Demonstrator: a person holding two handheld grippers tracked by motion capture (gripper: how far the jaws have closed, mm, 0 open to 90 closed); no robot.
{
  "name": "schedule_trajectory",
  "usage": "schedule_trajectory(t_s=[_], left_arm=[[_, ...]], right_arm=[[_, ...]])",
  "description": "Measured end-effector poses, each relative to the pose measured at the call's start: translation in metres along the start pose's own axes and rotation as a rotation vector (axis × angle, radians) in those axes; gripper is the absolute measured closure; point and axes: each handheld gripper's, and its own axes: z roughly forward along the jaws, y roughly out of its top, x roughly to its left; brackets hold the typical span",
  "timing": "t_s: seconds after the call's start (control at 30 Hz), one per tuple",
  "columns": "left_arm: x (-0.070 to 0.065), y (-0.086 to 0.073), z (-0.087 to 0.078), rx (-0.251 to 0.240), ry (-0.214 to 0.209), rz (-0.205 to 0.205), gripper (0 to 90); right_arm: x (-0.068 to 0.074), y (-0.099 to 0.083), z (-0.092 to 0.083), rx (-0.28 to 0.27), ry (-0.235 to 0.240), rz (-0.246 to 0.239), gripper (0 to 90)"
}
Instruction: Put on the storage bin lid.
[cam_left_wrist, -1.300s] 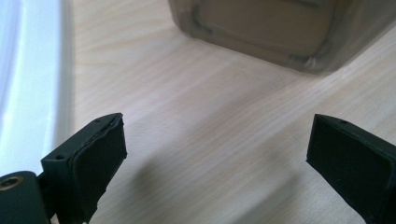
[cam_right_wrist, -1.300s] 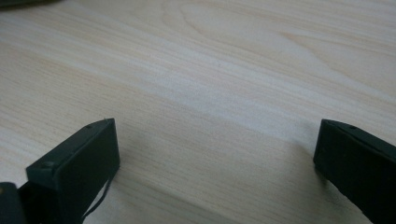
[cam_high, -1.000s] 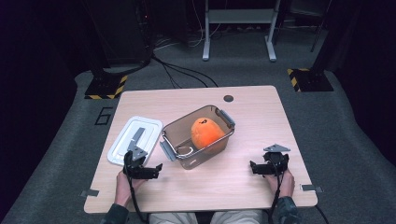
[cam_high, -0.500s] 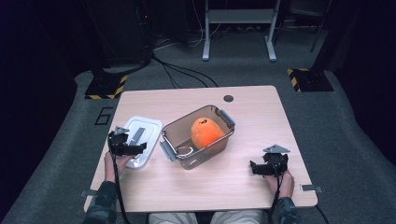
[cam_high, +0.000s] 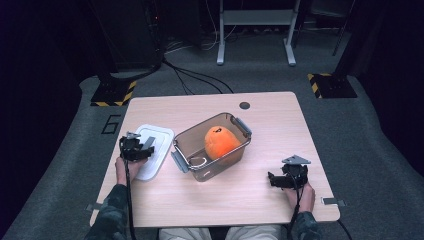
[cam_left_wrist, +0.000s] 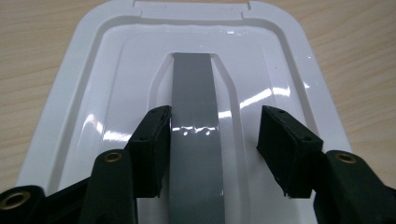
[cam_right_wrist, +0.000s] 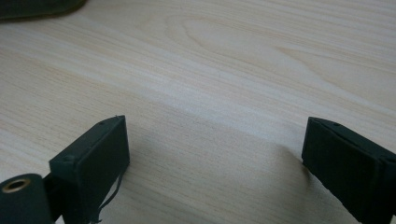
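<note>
My left gripper (cam_left_wrist: 212, 149), jaws just closing and part open, straddles the grey strip handle (cam_left_wrist: 194, 116) of the white plastic lid (cam_high: 152, 150) on the desk (cam_high: 280, 125), one pad beside it, grip unconfirmed; right gripper (cam_high: 280, 179) open, empty.

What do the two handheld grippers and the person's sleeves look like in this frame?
Both are black two-jaw tools. The left gripper has blocky matt pads on arms with brass-coloured eyelets. The right gripper carries a grey three-cornered plate on top. A dark cable trails from each towards the person. The sleeves are a dark camouflage pattern.
</note>
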Motion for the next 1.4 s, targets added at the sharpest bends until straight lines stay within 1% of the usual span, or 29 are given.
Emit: schedule_trajectory(t_s=[0.07,0.1,0.13,0.17,0.2,0.23,0.27,0.37,0.43,0.47,0.5,0.57,0.67,0.7,0.77,0.8,0.87,0.9,1.0,1.07,1.13,1.27,1.4], left_arm=[[0.001,0.0,-0.001,-0.007,0.007,-0.006,49.5],[0.002,0.001,-0.001,-0.001,0.008,-0.017,51.7],[0.003,0.002,-0.001,0.021,0.034,-0.005,56.1],[0.004,0.002,0.0,0.015,0.041,-0.001,62.5],[0.004,0.003,-0.001,0.028,0.043,0.003,63.2],[0.004,0.003,0.0,0.024,0.047,0.006,64.3],[0.003,0.004,0.0,0.034,0.051,0.009,65.0],[0.004,0.003,0.0,0.026,0.048,0.011,65.7],[0.003,0.003,0.0,0.024,0.055,0.016,66.1],[0.003,0.004,0.001,0.023,0.058,0.025,66.2],[0.002,0.004,0.0,0.03,0.062,0.024,66.2],[0.002,0.006,0.0,0.038,0.068,0.04,66.3],[0.002,0.006,-0.001,0.046,0.06,0.034,66.4],[0.003,0.007,-0.001,0.047,0.056,0.038,66.4],[0.002,0.007,-0.003,0.039,0.052,0.029,66.3],[0.002,0.007,-0.005,0.037,0.05,0.027,66.4],[0.002,0.008,-0.009,0.018,0.047,0.013,66.4],[0.002,0.009,-0.011,0.006,0.045,0.015,66.3],[0.001,0.012,-0.02,-0.006,0.043,0.026,66.3],[0.001,0.014,-0.025,-0.021,0.043,0.033,66.3],[0.001,0.016,-0.031,-0.016,0.039,0.043,66.3],[0.002,0.021,-0.043,-0.035,0.028,0.036,66.3],[0.004,0.027,-0.054,-0.043,0.025,0.044,66.3]], right_arm=[[-0.001,0.0,0.0,0.002,0.001,-0.004,6.7],[-0.001,0.0,0.0,0.001,0.001,-0.005,6.8],[-0.001,0.0,0.0,0.001,0.001,-0.006,6.9],[-0.001,0.0,0.0,0.001,0.002,-0.005,7.1],[-0.001,0.0,0.0,0.001,0.002,-0.006,7.3],[-0.001,0.0,0.0,0.0,0.003,-0.006,7.4],[-0.001,0.0,0.0,0.002,0.006,-0.005,7.6],[-0.001,0.0,0.0,0.001,0.005,-0.004,7.8],[-0.001,0.0,0.0,0.001,0.006,-0.004,7.9],[-0.001,0.0,0.0,0.001,0.007,-0.003,8.1],[-0.002,0.0,0.0,0.001,0.009,-0.003,8.4],[-0.003,0.0,0.0,0.003,0.018,0.005,8.5],[-0.003,0.0,0.001,0.005,0.018,0.006,8.5],[-0.003,0.0,0.001,0.005,0.018,0.007,8.3],[-0.004,0.0,0.001,0.006,0.02,0.006,8.1],[-0.004,0.0,0.001,0.006,0.019,0.008,7.6],[-0.004,0.001,0.002,0.009,0.019,0.016,5.4],[-0.004,0.001,0.002,0.011,0.015,0.026,4.9],[-0.003,0.002,0.004,0.023,0.018,0.013,0.3],[-0.003,0.002,0.004,0.029,0.018,0.019,0.0],[-0.003,0.003,0.004,0.03,0.022,0.018,0.0],[-0.003,0.003,0.004,0.031,0.022,0.018,0.0],[-0.003,0.003,0.004,0.03,0.022,0.017,0.0]])
